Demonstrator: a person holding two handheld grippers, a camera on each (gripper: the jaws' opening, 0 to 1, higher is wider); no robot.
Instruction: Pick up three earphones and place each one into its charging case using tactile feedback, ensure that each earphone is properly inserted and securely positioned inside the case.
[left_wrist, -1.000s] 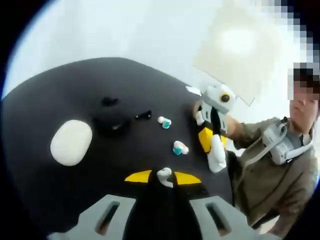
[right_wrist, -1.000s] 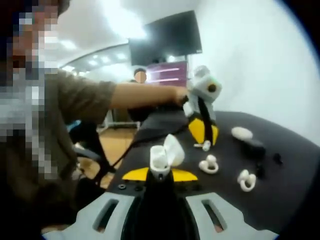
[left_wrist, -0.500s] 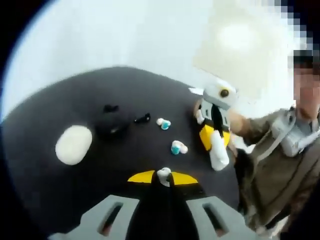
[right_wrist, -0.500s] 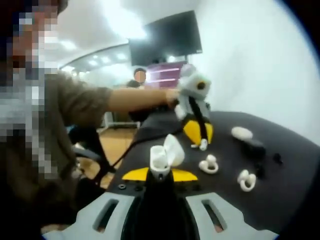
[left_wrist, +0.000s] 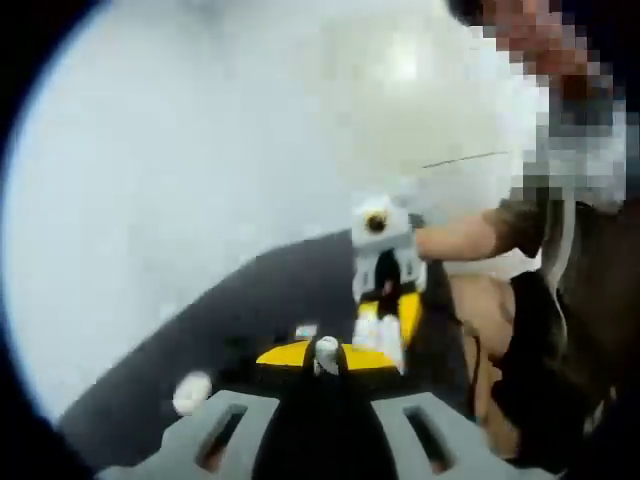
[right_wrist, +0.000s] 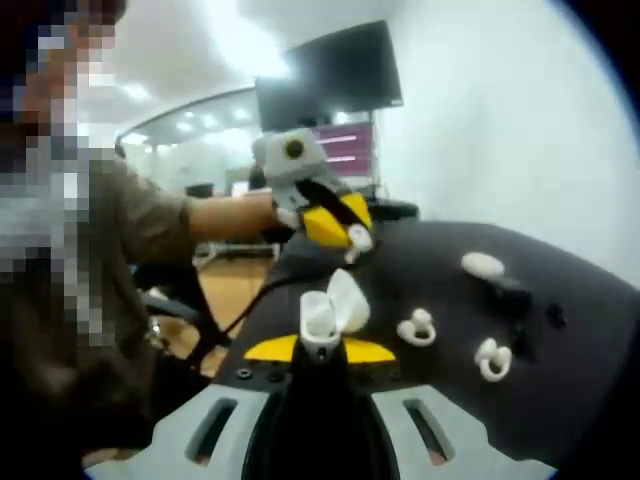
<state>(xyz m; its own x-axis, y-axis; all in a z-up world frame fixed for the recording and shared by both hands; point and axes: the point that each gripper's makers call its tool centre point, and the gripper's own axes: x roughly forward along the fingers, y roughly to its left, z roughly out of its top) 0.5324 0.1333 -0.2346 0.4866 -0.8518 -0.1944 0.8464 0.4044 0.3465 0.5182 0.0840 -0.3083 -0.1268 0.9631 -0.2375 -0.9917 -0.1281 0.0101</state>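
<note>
Two grippers meet above the black counter (right_wrist: 560, 380) — the right gripper (right_wrist: 320, 348) clamps an open white charging case (right_wrist: 330, 306), the left gripper (left_wrist: 326, 358) pinches a white earphone (left_wrist: 326, 349), seemingly for insertion. Two earphones (right_wrist: 417, 328) lie loose nearby.

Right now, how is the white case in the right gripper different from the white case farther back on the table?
The held white case is open, lid up, clamped upright in the right gripper; the far white case is closed.
The held one is off the black table; the far one lies flat on it.
Both are white and rounded.
</note>
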